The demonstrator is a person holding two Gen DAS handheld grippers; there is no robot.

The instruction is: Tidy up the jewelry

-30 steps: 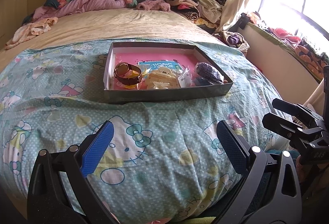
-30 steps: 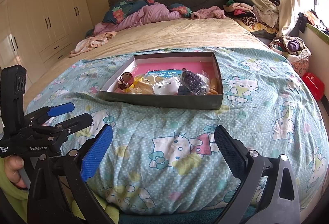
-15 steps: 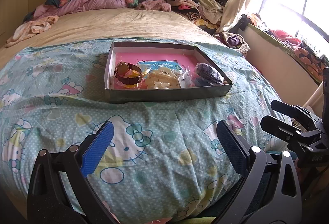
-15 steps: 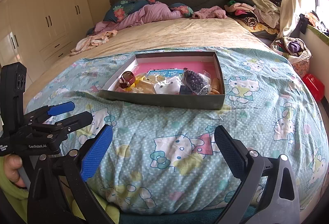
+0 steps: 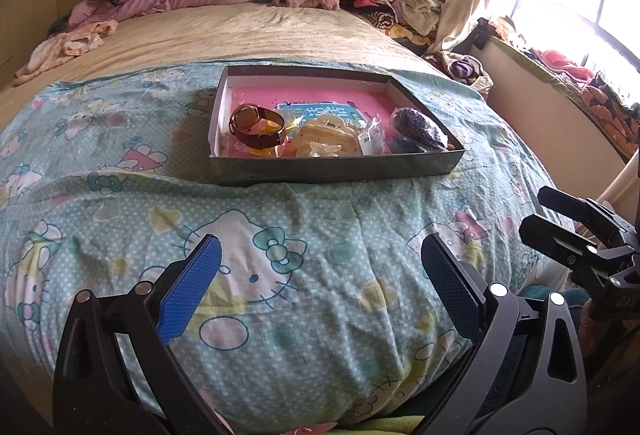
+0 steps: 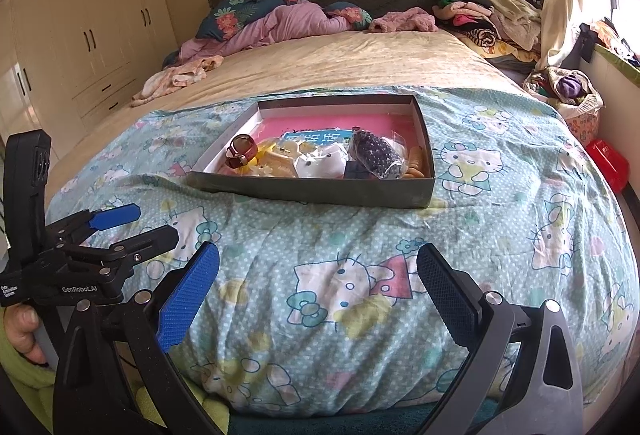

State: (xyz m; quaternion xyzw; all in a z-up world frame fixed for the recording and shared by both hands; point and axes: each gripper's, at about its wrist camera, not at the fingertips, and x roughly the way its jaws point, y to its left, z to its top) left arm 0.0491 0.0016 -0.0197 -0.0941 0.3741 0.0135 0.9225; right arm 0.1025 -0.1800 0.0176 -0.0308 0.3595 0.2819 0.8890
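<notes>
Teal cartoon-cat blanket (image 5: 304, 235) fills most of both views, spread over the bed. Sitting on it, upper middle of the frame, we've got a shallow grey box (image 5: 336, 171) with a pink floor. Jewelry's all piled along its near side: a brown-strapped watch (image 5: 256, 127) at the left end, cream hair clips (image 5: 324, 139) in the middle, and a dark beaded piece in a clear bag (image 5: 420, 127) on the right. From the right wrist view there's also an orange beaded thing (image 6: 414, 163) tucked in the box's right corner. Our left hand-held gripper (image 5: 320, 283) is spread wide at the bottom of the frame, well short of the box, nothing in it. Same deal with the right hand-held gripper (image 6: 318, 283): spread wide, empty.
</notes>
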